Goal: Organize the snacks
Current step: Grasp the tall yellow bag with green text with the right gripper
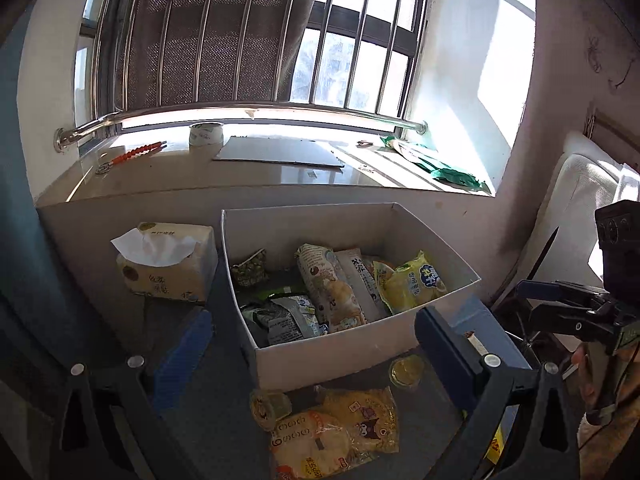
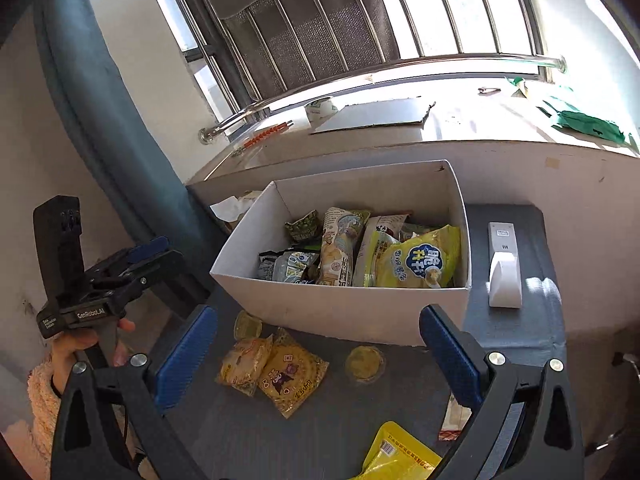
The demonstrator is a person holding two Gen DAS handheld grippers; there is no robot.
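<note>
1. We see a plain white box (image 2: 372,312) on a dark grey table (image 2: 240,432)
2. Our right tool (image 2: 320,356) has black arms and blue ribbed pads (image 2: 448,356); our left tool (image 1: 312,344) shows the same black and blue
3. In the box, a bright yellow bag (image 2: 420,260) carries a blue-and-white badge; beside it stands a cream pack (image 2: 338,246) with pale printed pictures
4. On the table lie a yellow packet (image 2: 294,372) printed with a dark purple cartoon figure, and two small yellow-green cups (image 2: 365,363)
5. The tissue pack (image 1: 168,264) is beige with white tissue
6. The remote (image 2: 503,264) is white
7. On the sill, we note green wrapping (image 1: 452,172) and an orange-beaded stick (image 1: 138,152)
</note>
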